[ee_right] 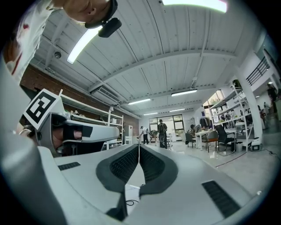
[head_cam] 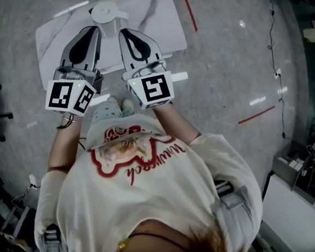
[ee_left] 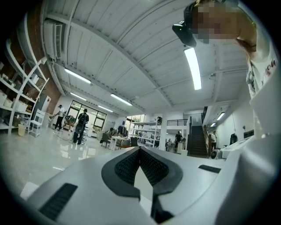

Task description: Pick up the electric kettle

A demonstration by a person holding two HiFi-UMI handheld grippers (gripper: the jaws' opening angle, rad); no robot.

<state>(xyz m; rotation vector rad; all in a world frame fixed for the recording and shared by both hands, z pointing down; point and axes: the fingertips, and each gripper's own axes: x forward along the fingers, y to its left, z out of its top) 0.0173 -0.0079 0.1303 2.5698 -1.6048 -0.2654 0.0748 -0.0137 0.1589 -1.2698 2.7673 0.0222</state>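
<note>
The person's shirt (head_cam: 150, 167) is nearest. Beyond it the left gripper (head_cam: 91, 32) and right gripper (head_cam: 126, 33) point level, jaws together on nothing. The kettle (head_cam: 105, 13) stands on the table (head_cam: 159, 18) just past both fingertips, untouched, so this looks like readiness before a reach.

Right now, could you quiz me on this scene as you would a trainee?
1. True or false: the left hand-held gripper holds the kettle.
2. The kettle stands on: A a stove, B the table, C a sink.
3. Fill in: the jaws of the right hand-held gripper are ____.
Key: 1 false; 2 B; 3 shut.
</note>
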